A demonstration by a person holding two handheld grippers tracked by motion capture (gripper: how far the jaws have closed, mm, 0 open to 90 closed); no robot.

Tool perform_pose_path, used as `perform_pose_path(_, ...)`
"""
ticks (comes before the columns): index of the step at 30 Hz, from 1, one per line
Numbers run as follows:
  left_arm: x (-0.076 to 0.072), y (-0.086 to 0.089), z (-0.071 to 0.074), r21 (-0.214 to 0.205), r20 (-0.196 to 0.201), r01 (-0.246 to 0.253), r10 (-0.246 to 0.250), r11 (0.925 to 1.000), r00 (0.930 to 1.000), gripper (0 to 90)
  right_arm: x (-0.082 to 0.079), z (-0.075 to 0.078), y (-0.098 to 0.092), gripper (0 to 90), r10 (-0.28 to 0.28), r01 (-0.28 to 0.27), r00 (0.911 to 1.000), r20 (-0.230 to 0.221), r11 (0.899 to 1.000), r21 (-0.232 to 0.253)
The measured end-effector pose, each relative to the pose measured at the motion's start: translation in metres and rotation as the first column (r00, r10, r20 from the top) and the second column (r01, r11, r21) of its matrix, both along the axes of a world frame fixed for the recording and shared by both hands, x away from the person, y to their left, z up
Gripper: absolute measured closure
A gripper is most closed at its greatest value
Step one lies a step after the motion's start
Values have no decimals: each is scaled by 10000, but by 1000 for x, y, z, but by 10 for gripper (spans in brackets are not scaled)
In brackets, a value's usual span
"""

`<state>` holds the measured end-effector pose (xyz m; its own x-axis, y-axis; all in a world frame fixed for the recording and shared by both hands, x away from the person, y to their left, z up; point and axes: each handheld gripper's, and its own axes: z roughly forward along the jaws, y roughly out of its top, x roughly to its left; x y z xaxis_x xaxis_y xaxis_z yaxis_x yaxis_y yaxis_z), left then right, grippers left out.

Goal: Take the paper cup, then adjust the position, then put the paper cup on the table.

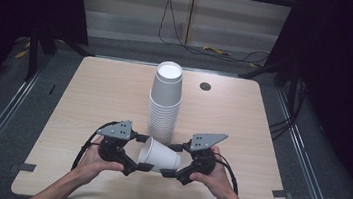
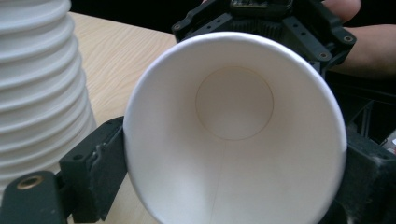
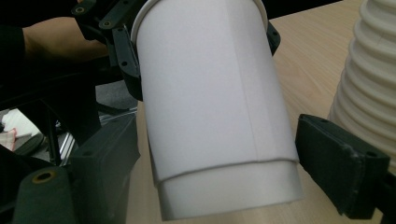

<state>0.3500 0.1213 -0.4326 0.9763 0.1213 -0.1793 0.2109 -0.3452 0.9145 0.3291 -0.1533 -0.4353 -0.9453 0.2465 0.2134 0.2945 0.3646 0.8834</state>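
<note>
While the single white paper cup (image 1: 159, 155) lies on its side between your two hands, both tools bracket it from opposite ends: your left gripper (image 1: 141, 152) sits at the open rim and your right gripper (image 1: 172, 160) at the closed base. That keeps the cup off the pale wooden table (image 1: 94, 95), or barely above it, just in front of the tall stack of nested white paper cups (image 1: 165, 100), most likely so one hand can pass it to the other or steady it before it goes onto the stack.

In the left gripper view the black jaws stand fairly wide, one pad against each side of the cup's mouth, so your left tool appears to have hold of the rim. In the right gripper view the jaws flank the base: the left pad (image 3: 109, 154) looks to be touching the wall, while a clear gap shows between the cup and the other pad (image 3: 343, 163), so your right tool is parted and not clamping.

Your forearms come in low, wrists turned inward, the grippers pointing toward each other. Beyond the stack, a small dark round grommet (image 1: 205, 86) sits in the tabletop near the far edge.
</note>
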Motion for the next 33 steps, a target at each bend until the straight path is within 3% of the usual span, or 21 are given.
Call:
perform_pose_path(10,2,10,-1,383,-97,-382,386,9985,9992,104,6,1,-4,144,-393,395,9992,-85,9990,231)
perform_pose_path(17,2,15,1,724,40,-607,605,9955,9982,104,6,3,-11,142,-835,832,9965,51,9958,375)
perform_pose_path(21,0,19,3,1023,49,-703,702,9923,9975,105,7,5,-22,140,-1857,1842,9822,296,9817,489)
perform_pose_path(22,0,19,3,1023,49,-703,702,9923,9975,105,7,5,-22,140,-1857,1842,9822,296,9817,489)
perform_pose_path(24,-1,22,4,1286,185,-849,832,9881,9964,105,7,7,-32,139,-2697,2684,9623,358,9625,383)
perform_pose_path(27,-1,24,7,1481,363,-883,838,9850,9958,105,5,8,-36,139,-3171,3162,9469,535,9484,249)
perform_pose_path(29,0,26,9,1492,370,-919,874,9845,9955,105,4,8,-37,139,-3291,3288,9426,570,9443,156)
perform_pose_path(31,1,32,11,1531,368,-999,954,9831,9948,105,3,6,-39,139,-3725,3726,9259,635,9279,98)
perform_pose_path(33,4,36,11,1402,212,-1061,1041,9844,9943,104,3,4,-40,139,-3876,3876,9199,603,9218,122)
